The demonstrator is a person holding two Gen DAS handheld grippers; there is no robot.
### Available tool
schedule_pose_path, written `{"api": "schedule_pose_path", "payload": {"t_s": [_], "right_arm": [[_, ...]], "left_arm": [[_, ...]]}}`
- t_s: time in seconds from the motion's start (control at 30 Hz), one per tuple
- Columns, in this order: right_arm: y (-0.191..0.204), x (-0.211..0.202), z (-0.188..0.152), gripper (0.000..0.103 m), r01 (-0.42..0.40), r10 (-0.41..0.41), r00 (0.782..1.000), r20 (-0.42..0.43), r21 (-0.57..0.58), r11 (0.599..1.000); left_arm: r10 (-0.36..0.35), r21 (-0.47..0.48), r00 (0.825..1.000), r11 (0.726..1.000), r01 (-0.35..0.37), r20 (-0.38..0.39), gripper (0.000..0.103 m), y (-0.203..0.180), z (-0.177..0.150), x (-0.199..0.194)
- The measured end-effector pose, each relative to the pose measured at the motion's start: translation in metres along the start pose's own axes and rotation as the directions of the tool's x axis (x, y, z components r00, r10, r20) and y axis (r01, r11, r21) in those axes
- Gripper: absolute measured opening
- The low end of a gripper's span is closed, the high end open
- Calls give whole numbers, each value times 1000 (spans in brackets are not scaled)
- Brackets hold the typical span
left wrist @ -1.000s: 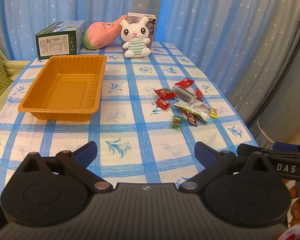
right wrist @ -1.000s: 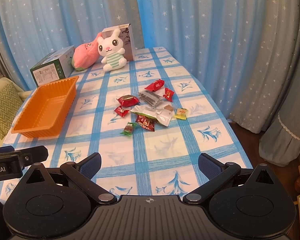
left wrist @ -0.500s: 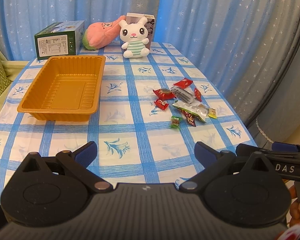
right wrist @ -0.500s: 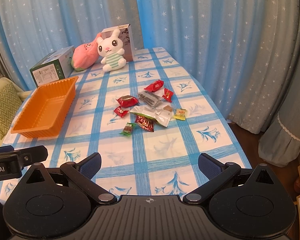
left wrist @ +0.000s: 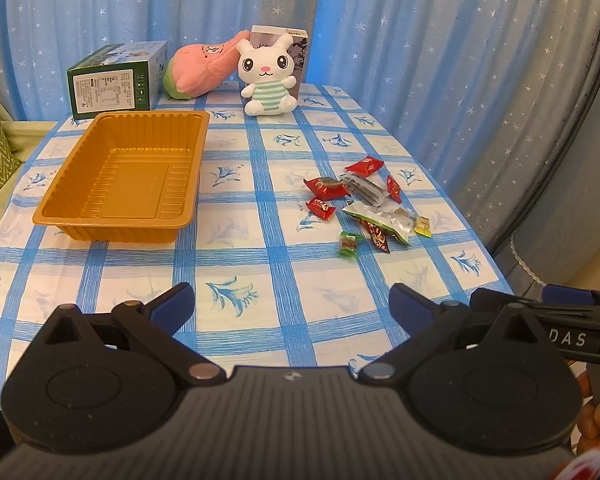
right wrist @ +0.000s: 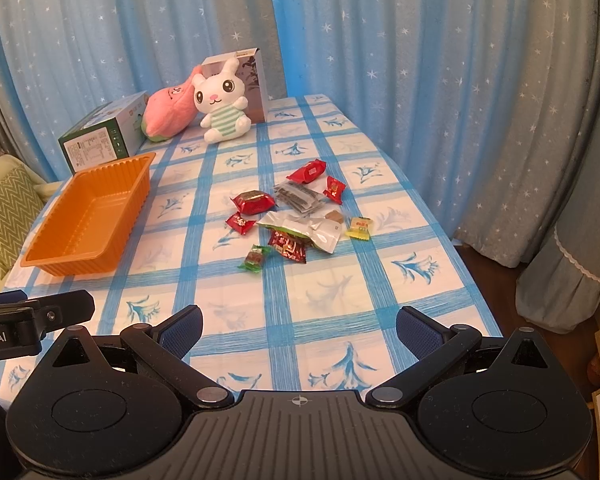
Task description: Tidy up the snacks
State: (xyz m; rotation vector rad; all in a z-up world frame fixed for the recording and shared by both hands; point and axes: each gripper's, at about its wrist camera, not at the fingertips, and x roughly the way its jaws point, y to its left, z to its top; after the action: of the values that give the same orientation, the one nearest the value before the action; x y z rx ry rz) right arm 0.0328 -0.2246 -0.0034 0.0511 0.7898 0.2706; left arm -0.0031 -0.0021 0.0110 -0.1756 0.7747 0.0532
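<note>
We hold both hand-held grippers, left (left wrist: pixel 292 300) and right (right wrist: pixel 298 322), spread and empty. Crinkly wrapped snacks (right wrist: pixel 296 216) cluster mid-frame, apart from the orange ribbed plastic tray (right wrist: pixel 88 220) at left; overlapping wrappers risk double-grabs or slips.

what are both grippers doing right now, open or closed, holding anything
Left gripper: open, holding nothing, above the near end of the table.
Right gripper: open, holding nothing, short of the snack pile.
</note>
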Motion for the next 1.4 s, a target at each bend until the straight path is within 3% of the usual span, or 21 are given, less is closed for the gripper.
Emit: {"api": "schedule_pose_path", "payload": {"t_s": [1.07,1.4], "right_arm": [[-2,4,-2,103,2,-2,1000,0,-1,1000],[-7,5,-4,103,0,0,1000,10,24,1000]], "left_arm": [[-2,-3,1000,1000,2,-2,102,-4,-2,-1],[-48,-39,999,998,48,-12,102,-2,-9,12]]}}
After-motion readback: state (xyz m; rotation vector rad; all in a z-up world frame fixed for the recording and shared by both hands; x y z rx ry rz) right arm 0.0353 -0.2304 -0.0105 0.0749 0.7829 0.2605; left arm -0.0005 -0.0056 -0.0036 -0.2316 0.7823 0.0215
